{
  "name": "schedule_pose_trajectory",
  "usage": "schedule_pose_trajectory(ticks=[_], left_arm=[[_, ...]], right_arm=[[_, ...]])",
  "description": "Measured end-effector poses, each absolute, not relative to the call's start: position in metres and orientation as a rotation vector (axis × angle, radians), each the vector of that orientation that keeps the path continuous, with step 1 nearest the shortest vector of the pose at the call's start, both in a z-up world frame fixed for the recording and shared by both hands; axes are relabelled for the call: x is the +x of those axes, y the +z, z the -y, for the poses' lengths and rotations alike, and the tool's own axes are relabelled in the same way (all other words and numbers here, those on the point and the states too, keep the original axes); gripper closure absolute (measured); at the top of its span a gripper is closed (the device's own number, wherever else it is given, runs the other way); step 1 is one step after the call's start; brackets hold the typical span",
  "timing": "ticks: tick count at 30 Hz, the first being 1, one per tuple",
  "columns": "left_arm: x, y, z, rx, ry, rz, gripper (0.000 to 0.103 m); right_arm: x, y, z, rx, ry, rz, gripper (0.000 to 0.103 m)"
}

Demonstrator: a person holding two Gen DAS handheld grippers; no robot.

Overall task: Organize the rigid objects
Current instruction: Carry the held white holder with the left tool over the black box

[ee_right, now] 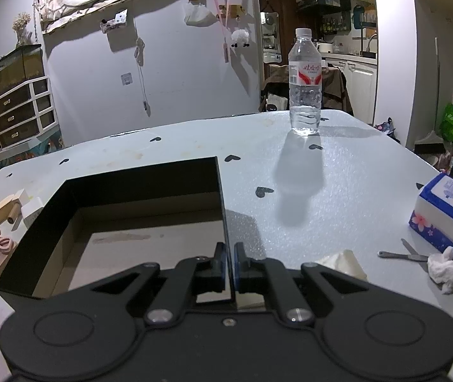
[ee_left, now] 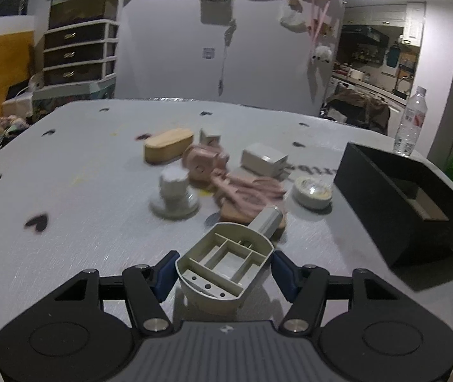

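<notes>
On table (ee_left: 67, 191), beige scoop (ee_left: 226, 264) sits between left fingers (ee_left: 163, 273).

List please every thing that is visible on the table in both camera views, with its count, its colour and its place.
scoop-shaped plastic part: 1, beige, between the left gripper's pads
black box: 1, black outside, brown inside, open, right of the pile
water bottle: 1, clear, red label, far edge of the table
wooden oval box: 1, light wood, back of the pile
pink plastic pieces: several, pink, middle of the pile
white block: 1, white, behind the pink pieces
white knob on a disc: 1, white, left of the pile
tape roll: 1, white, near the box
tissue pack: 1, blue and white, right edge
left gripper: 1, black, blue pads
right gripper: 1, black, shut on the box wall
</notes>
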State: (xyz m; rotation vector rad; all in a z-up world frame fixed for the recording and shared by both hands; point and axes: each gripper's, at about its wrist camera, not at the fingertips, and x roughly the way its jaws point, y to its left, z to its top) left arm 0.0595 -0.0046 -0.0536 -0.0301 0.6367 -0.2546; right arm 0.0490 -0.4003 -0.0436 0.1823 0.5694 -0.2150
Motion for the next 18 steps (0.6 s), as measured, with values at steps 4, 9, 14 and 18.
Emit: schedule_pose_trajectory(ticks=[4, 9, 14, 18], left_arm=[[0.070, -0.034, 0.020, -0.012, -0.307, -0.599, 0.040], [0.088, -0.004, 0.055, 0.029, -0.426, -0.546, 0.040], [0.113, 0.013, 0.108, 0.102, -0.595, -0.538, 0.040], [0.137, 0.015, 0.159, 0.197, -0.715, -0.561, 0.040]], right_arm=[[0.051, -0.043, 0.402, 0.191, -0.212, -0.580, 0.098], [0.053, -0.042, 0.404, 0.192, -0.206, -0.596, 0.098], [0.056, -0.042, 0.404, 0.180, -0.200, -0.615, 0.098], [0.059, -0.043, 0.407, 0.182, -0.182, -0.635, 0.098]])
